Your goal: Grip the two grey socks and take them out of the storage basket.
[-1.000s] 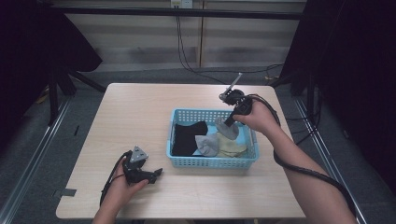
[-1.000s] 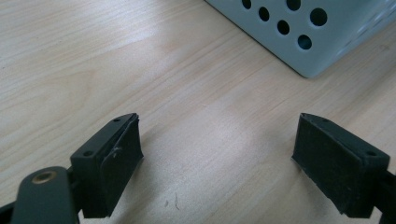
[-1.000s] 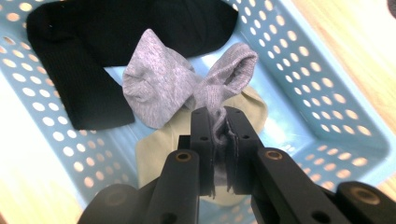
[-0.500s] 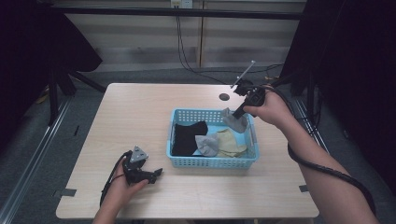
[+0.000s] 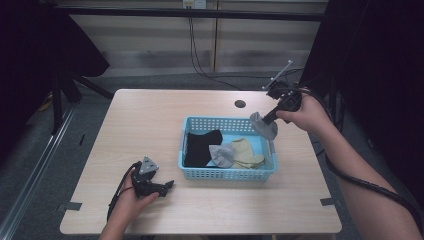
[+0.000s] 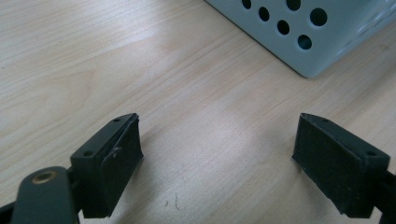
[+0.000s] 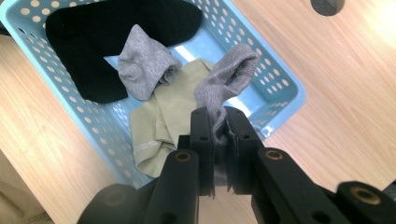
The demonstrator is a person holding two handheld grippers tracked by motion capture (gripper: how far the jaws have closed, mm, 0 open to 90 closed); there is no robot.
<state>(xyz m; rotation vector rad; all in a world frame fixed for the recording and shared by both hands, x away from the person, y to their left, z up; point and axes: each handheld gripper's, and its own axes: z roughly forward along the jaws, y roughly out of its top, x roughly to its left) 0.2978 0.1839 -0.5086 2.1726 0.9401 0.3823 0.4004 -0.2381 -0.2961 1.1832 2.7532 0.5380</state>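
Observation:
A light blue perforated basket (image 5: 225, 172) stands on the table, holding a black sock (image 5: 200, 146), a grey sock (image 5: 221, 155) and a beige sock (image 5: 245, 152). My right gripper (image 5: 271, 116) is shut on a second grey sock (image 5: 263, 126), which hangs above the basket's far right corner. In the right gripper view that grey sock (image 7: 224, 81) sticks up from between the closed jaws over the basket (image 7: 275, 93). My left gripper (image 5: 167, 186) rests low on the table at the front left, open with nothing between its fingers (image 6: 109, 158).
The wooden table has a round cable hole (image 5: 240, 104) behind the basket. A basket corner (image 6: 299, 37) lies just ahead of the left gripper. Cables trail from both grippers. Bare tabletop (image 5: 145, 120) spreads left of the basket.
My right gripper has lifted the grey sock out of the basket and carried it up and to the right, past the basket's right rim. The left gripper has stayed put.

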